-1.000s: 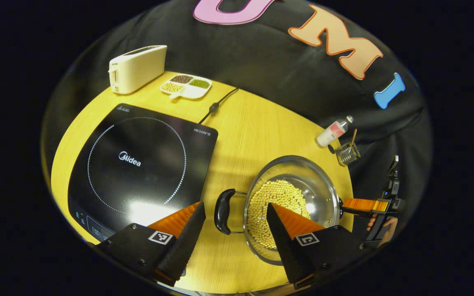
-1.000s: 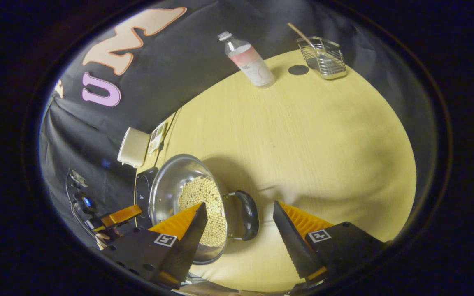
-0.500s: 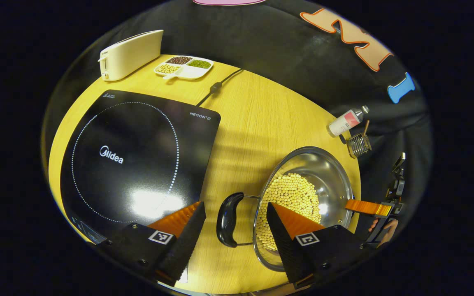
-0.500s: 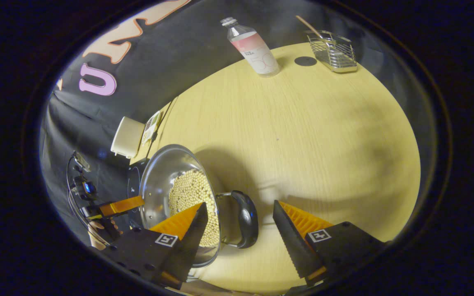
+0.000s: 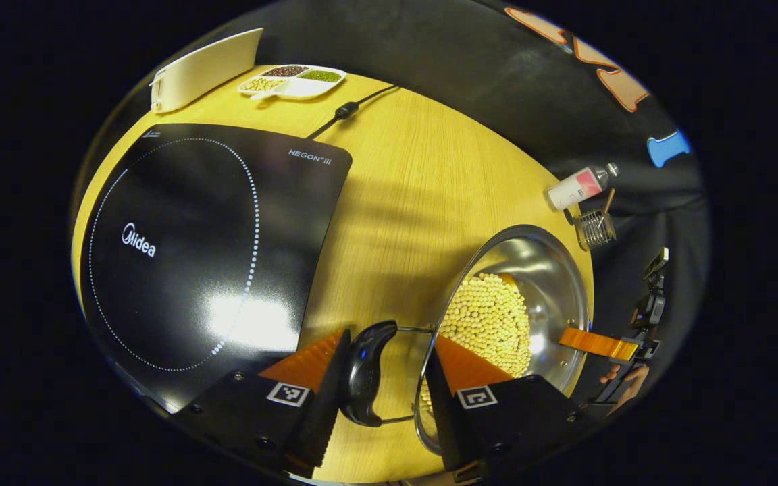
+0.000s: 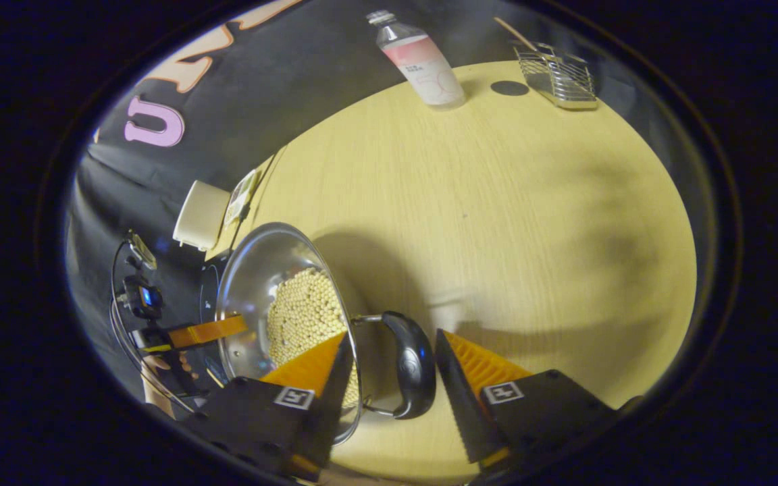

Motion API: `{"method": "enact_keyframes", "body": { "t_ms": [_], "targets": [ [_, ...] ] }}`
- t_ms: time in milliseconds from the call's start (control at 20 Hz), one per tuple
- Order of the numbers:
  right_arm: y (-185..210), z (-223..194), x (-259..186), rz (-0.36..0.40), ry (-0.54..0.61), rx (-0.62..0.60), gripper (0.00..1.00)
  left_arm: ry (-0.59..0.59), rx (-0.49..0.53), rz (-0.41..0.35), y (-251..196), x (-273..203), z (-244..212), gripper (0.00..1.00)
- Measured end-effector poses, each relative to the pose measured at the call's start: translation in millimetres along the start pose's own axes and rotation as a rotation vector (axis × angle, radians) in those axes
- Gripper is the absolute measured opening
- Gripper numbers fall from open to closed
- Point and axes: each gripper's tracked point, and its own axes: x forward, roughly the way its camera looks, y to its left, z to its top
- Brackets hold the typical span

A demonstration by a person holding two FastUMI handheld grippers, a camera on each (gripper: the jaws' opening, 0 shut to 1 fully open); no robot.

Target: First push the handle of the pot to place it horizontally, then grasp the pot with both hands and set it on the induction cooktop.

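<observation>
Wooden table (image 5: 416, 202) carries everything, and I count one of each thing, largest first: one induction cooktop (image 5: 193, 236), one steel pot (image 5: 537, 270) with pale beans inside, one toaster (image 5: 200, 67), one divided dish (image 5: 294, 79), one bottle (image 5: 575, 190) and one wire rack (image 5: 595, 229). The pot stands on the table beside the cooktop, not on it, and it has two black handles.

I judge the two-hand grasp is in progress. The left gripper (image 5: 382, 385) has its jaws around the left handle (image 5: 365, 371); one finger seems to touch, but I cannot tell if both press. The right gripper (image 6: 392, 374) frames the right handle (image 6: 412, 364) the same way.

Next, both must close firmly, then lift level and together, because beans could spill.
</observation>
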Motion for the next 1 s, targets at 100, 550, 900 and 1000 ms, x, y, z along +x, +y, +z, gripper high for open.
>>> {"method": "enact_keyframes", "body": {
  "t_ms": [100,550,900,1000],
  "targets": [
    [0,-7,8,-0.005,0.025,-0.022,0.59,0.01,0.004,0.006,2,-1,-3,0.64],
    [-5,-8,-3,-0.049,0.008,-0.049,0.47,0.018,-0.01,0.021,-4,-9,-20,0.6],
    [11,-20,-41,-0.046,-0.017,-0.028,0.53,-0.019,0.056,0.032,-11,-49,-20,0.59],
    [22,-27,-50,-0.041,-0.027,-0.015,0.53,-0.024,0.068,0.033,-7,-63,-19,0.59]
  ]
}}
